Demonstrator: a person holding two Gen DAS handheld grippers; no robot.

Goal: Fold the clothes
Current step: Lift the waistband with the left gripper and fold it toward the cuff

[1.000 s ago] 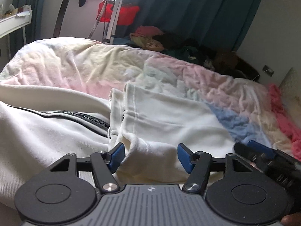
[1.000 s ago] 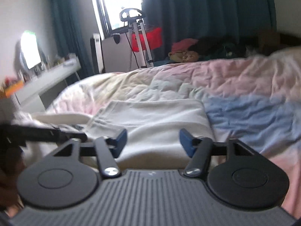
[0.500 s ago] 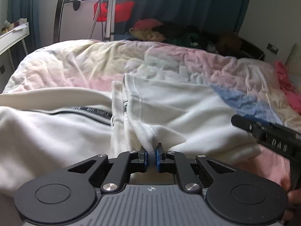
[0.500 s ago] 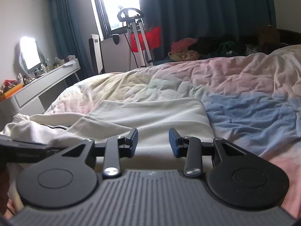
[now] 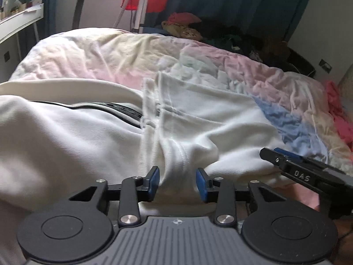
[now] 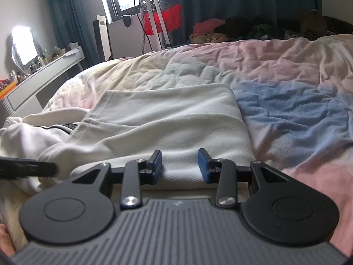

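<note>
"Where were the grippers?"

"On the bed. The left gripper had its fingers spread, a bunched ridge of the white garment standing between them, ungripped. To its right, the right gripper was spread too, the garment's near edge lying between its fingers."

"What might have gone wrong?"

"I'd guess a closing pinch could catch only the top layer, or drag the quilt beneath."

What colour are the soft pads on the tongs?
Blue pads on the black left tongs; the left wrist view shows them best.
</note>
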